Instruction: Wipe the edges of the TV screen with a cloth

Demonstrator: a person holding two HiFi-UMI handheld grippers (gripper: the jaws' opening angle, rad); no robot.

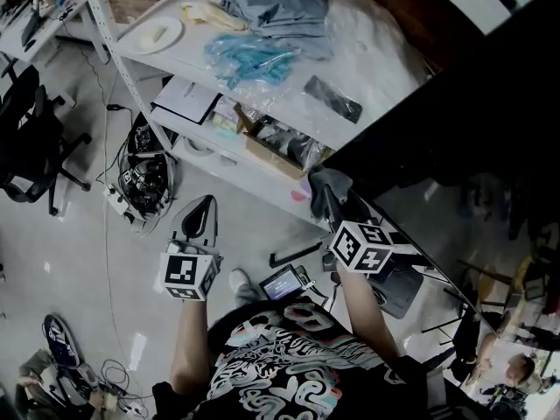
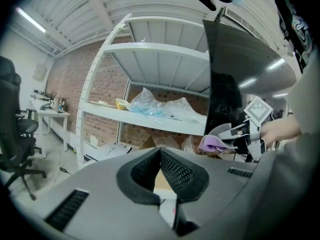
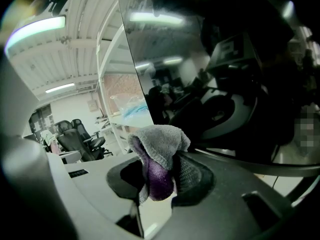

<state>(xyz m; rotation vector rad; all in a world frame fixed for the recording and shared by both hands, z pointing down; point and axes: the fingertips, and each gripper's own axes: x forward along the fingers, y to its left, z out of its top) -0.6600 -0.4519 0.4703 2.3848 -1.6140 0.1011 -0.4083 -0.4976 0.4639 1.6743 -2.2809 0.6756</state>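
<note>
The TV screen (image 1: 472, 103) is a large dark glossy panel on the right, its lower left corner near my right gripper. My right gripper (image 1: 325, 191) is shut on a grey and purple cloth (image 1: 331, 180), which sits at that corner. In the right gripper view the cloth (image 3: 160, 139) bulges out of the gripper (image 3: 160, 170) just below and left of the screen (image 3: 200, 59). My left gripper (image 1: 199, 205) hangs over the floor, apart from the screen. Its jaws (image 2: 160, 152) meet with nothing between them. It looks toward the screen's edge (image 2: 225, 69) and the cloth (image 2: 214, 143).
A white shelf rack (image 1: 289, 103) stands beside the screen, holding plastic bags (image 1: 249, 55), a plate (image 1: 156, 35), a dark remote (image 1: 332, 99) and a cardboard box (image 1: 276, 151). An office chair (image 1: 31, 138) and cables (image 1: 140, 182) lie on the floor at left.
</note>
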